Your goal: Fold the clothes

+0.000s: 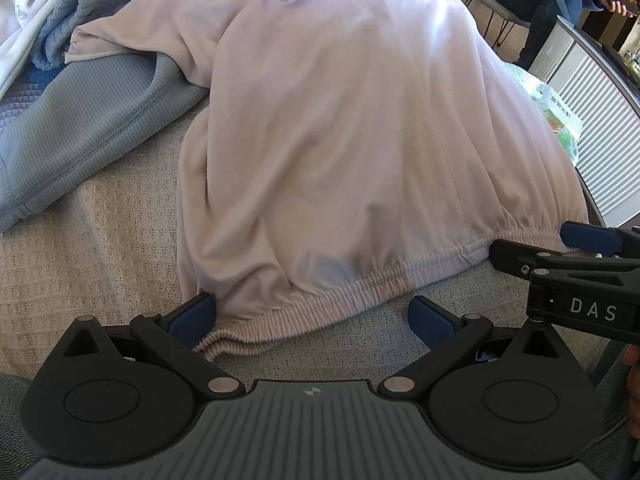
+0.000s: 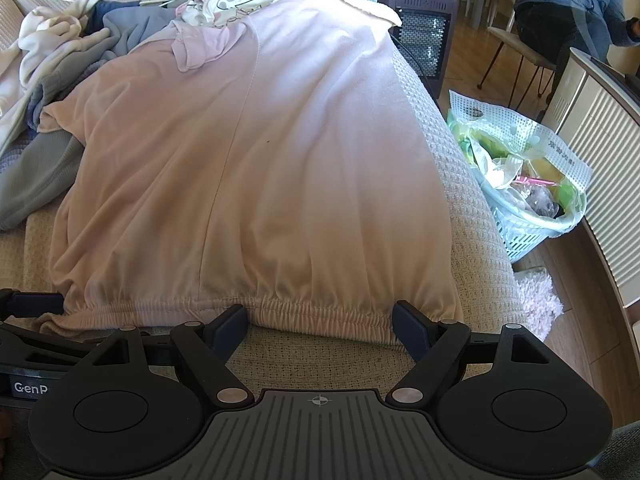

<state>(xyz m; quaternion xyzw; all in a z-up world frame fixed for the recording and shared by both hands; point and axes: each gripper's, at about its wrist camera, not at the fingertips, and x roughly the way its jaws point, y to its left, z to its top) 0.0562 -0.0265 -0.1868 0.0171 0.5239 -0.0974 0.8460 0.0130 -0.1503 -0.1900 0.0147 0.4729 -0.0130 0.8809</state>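
Observation:
A pale pink garment (image 1: 340, 128) lies spread on a beige waffle-weave cover (image 1: 100, 240), its elastic hem (image 1: 320, 300) toward me. It also shows in the right wrist view (image 2: 260, 160) with its hem (image 2: 320, 312) nearest. My left gripper (image 1: 312, 316) is open, its jaws astride the hem's left end, with the left pad (image 1: 192, 316) against the cloth. My right gripper (image 2: 320, 324) is open at the hem's right part. The right gripper also shows in the left wrist view (image 1: 568, 248), at the hem's right corner.
Grey-blue and white clothes (image 1: 80, 92) are piled at the left. Right of the bed stand a basket with a plastic bag (image 2: 528, 184), a heater (image 2: 420, 28), a white cabinet (image 2: 600, 152) and a seated person (image 2: 568, 0). A fluffy pink mat (image 2: 536, 300) lies on the wooden floor.

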